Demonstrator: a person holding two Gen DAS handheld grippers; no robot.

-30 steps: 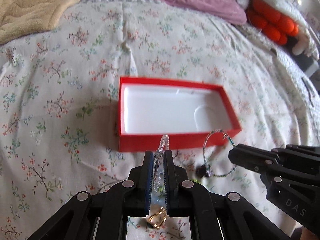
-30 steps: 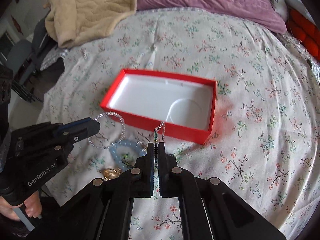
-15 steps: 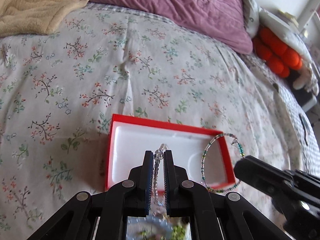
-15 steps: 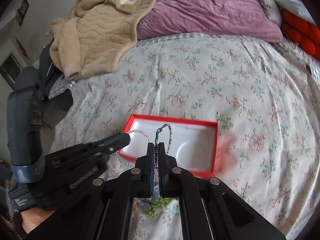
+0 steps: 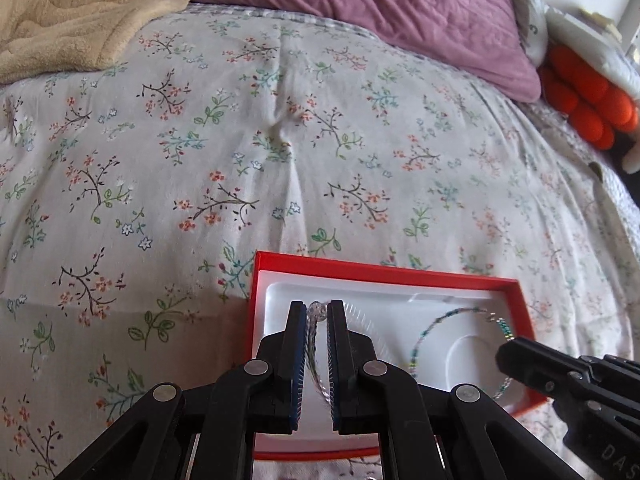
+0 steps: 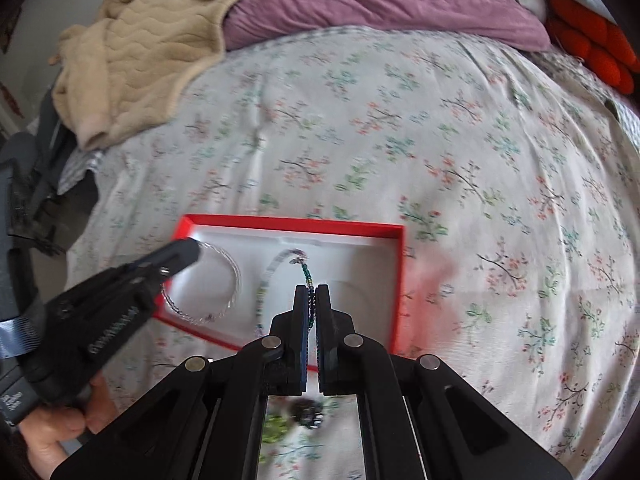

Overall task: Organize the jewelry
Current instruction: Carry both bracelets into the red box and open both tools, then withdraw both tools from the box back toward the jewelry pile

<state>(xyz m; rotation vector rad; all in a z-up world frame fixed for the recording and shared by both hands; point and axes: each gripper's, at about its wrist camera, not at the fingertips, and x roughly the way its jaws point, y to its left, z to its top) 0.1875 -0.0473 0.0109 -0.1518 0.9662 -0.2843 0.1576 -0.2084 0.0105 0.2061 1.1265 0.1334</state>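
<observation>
Red box (image 5: 400, 276) on the bed lies just under both tools. Left tool (image 5: 317, 312) is clamped on a clear bead bracelet (image 6: 236, 276), right tool (image 6: 311, 292) on a green-beaded one (image 5: 424, 336), both dangling inside. Placing step; next, I judge, each tool opens to drop its bracelet.

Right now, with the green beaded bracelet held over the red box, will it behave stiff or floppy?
Probably half-stiff: the green beaded bracelet keeps an open loop while pinched at one point by the right gripper. It looks light and thin. Released, it would likely settle flat in the red box.
</observation>
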